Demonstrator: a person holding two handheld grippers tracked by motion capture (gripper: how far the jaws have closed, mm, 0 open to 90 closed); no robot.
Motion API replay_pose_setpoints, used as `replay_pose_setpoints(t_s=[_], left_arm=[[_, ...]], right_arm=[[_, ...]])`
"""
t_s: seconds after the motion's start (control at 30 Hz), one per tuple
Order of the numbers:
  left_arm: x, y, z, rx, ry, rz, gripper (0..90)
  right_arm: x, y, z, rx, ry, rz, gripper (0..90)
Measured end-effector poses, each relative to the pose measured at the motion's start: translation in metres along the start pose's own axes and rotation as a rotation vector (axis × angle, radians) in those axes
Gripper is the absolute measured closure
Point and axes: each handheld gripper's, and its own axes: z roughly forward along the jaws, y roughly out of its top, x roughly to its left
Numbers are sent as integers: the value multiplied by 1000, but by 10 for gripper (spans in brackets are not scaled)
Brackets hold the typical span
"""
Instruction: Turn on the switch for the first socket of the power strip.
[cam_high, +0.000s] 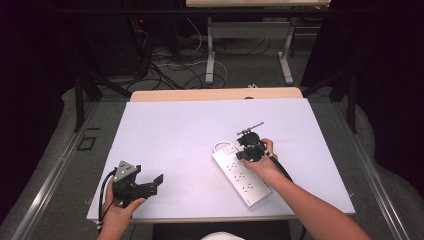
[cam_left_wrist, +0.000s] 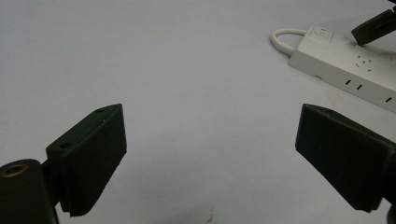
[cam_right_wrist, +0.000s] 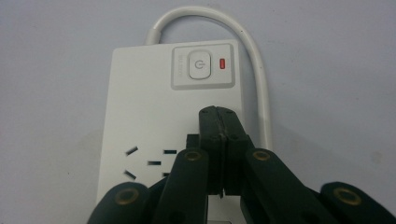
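The worktop (cam_high: 175, 130) was covered by a plain white sheet, with a strip of pale wood showing along its far edge. A white power strip (cam_high: 241, 176) lay flat on the sheet, right of centre, set diagonally. Its short white cable (cam_right_wrist: 252, 56) curled in a loop at the far end, beside a power button (cam_right_wrist: 198, 65) with a lit red indicator (cam_right_wrist: 222, 62).

Both grippers black: left gripper (cam_high: 150, 186) with grey three-cornered top plate, ribbed pads; right gripper (cam_right_wrist: 223, 116) with brass-coloured screws, black cable
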Motion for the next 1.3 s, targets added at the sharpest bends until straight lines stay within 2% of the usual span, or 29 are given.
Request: replay_pose_setpoints(t_s=[0.13, 0.17, 0.6, 0.67, 0.7, 0.8, 0.83, 0.87, 0.9, 0.97, 1.0, 1.07, 1.13, 1.23, 1.3], left_arm=[[0, 0, 0, 0, 0, 0, 85], [0, 0, 0, 0, 0, 1, 85], [1, 0, -1, -1, 2, 0, 86], [1, 0, 0, -1, 4, -3, 86], [1, 0, 0, -1, 2, -4, 87], [1, 1, 1, -6, 0, -3, 87], [0, 1, 1, -5, 0, -1, 87], [1, 1, 1, -2, 1, 1, 87], [1, 2, 2, -1, 1, 4, 87], [1, 2, 2, 0, -1, 3, 87], [0, 2, 3, -2, -4, -3, 87], [0, 2, 3, -2, -2, 6, 87], [1, 1, 2, 6, -1, 9, 87], [2, 1, 1, -3, 0, 2, 88], [2, 1, 0, -4, 1, 0, 88]], right_arm=[[1, -1, 1, 8, -5, 1, 900], [0, -1, 2, -2, 0, -16, 900], [0, -1, 3, -14, 3, -17, 900], [1, -1, 3, -11, -2, -2, 900], [0, -1, 3, -15, 4, -16, 900], [0, -1, 3, -15, 3, -12, 898], [2, -1, 2, -6, -4, 9, 897], [1, -1, 2, -8, -7, -9, 896], [0, -3, 5, -49, 8, -17, 894], [1, -3, 4, -51, 11, -4, 891], [1, -2, 3, -23, 4, -9, 887], [0, -3, 3, -35, 9, -5, 881], [-1, -2, 2, -21, 9, -2, 871], [0, -2, 2, -29, 15, 2, 858], [-2, -2, 2, -36, 11, -21, 856]])
